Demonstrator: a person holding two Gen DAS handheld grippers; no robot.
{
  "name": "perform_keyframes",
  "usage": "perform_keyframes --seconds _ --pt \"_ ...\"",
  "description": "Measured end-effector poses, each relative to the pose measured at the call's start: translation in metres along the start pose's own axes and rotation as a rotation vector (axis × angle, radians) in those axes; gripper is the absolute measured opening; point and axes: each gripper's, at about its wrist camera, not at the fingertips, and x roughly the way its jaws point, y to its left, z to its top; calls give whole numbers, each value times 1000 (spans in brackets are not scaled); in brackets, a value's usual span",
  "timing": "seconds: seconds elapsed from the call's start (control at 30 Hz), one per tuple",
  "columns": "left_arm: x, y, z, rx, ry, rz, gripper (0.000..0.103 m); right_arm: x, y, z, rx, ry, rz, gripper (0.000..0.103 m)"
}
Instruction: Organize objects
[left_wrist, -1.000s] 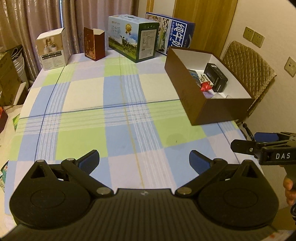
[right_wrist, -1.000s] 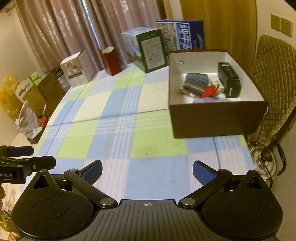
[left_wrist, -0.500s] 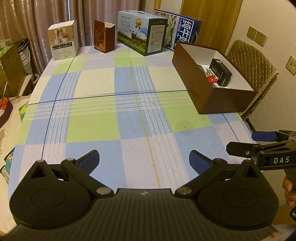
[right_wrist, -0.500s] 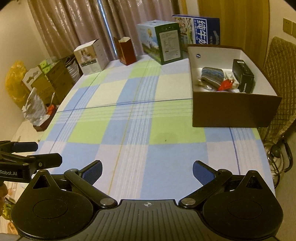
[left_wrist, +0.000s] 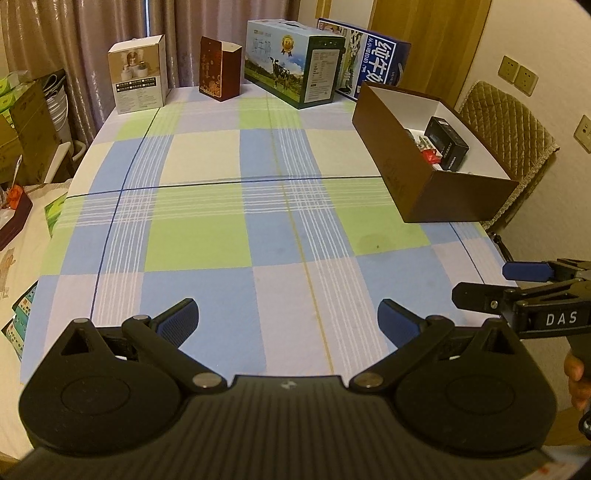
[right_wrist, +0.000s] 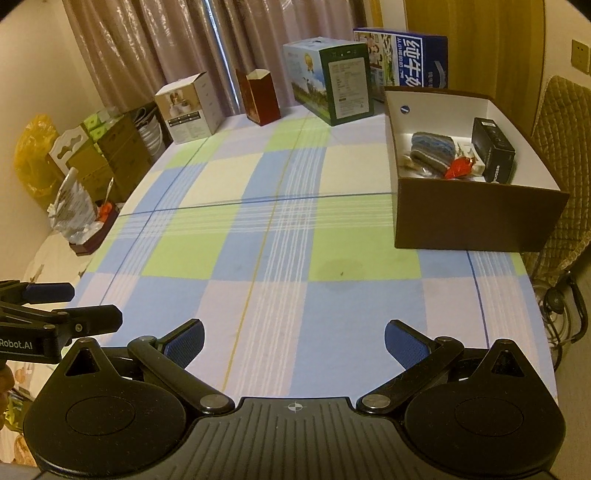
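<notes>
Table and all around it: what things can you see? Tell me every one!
tablecloth: 1, blue, green and cream checks, covers table
brown box: 1, white inside, table's right side
black box: 1, inside brown box
striped bundle: 1, grey-blue, inside brown box
red item: 1, inside brown box
milk cartons: 2, green and blue, far edge
dark red box: 1, far edge
white box: 1, far left
chair: 1, tan quilted, behind brown box
left tongs: open, empty
right tongs: open, empty
</notes>
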Motion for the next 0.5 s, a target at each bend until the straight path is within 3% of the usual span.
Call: perform_keyframes --seconds 0.5 --pt "1 1 -1 -2 2 -1 102 0 2 0 -1 1 -2 101"
